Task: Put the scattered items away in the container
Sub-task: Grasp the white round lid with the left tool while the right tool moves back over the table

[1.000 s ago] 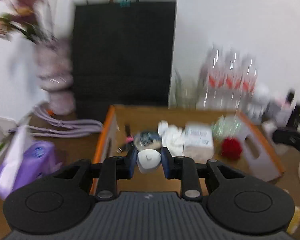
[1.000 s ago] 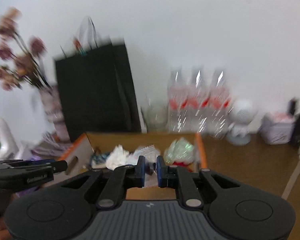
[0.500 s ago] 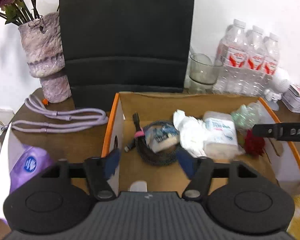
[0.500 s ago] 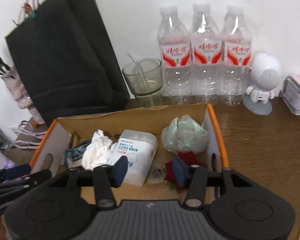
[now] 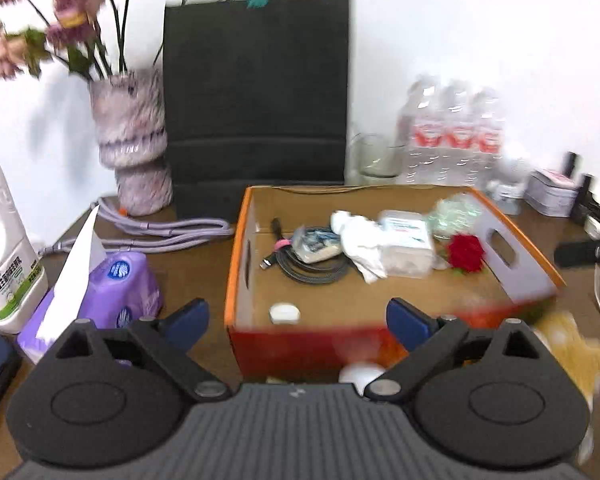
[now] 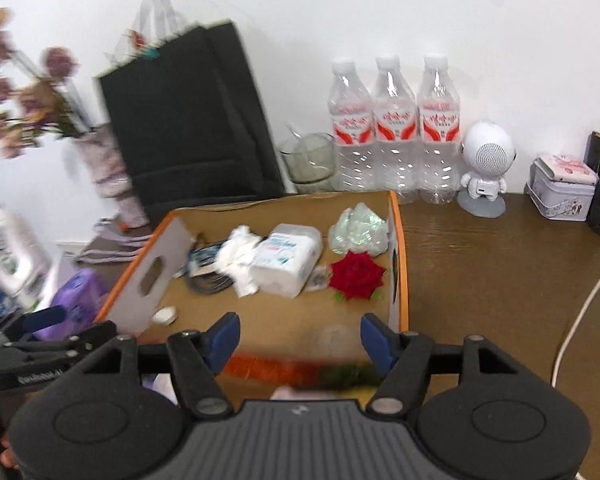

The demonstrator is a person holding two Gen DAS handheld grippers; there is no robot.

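brown wooden tabletop (image 6: 500, 280) bears an orange-rimmed cardboard box (image 5: 236, 248) holding a red fabric rose (image 6: 356, 274), white tissue pack (image 6: 288, 256) and, near left, perhaps a small white earbud case (image 5: 285, 313); left gripper (image 5: 298, 322) and right gripper (image 6: 300, 340) have just been opening, wide, nothing between them.

plain white wall (image 6: 380, 8) behind, evenly lit. brown wooden table (image 6: 480, 264) below. along wall: black paper bag (image 5: 256, 92), vase (image 5: 134, 140) with dried pink flowers, glass cup (image 6: 310, 160), three water bottles (image 6: 394, 120), white robot figurine (image 6: 486, 168), small tin (image 6: 562, 188). white cable (image 6: 580, 320) trails over table at right.
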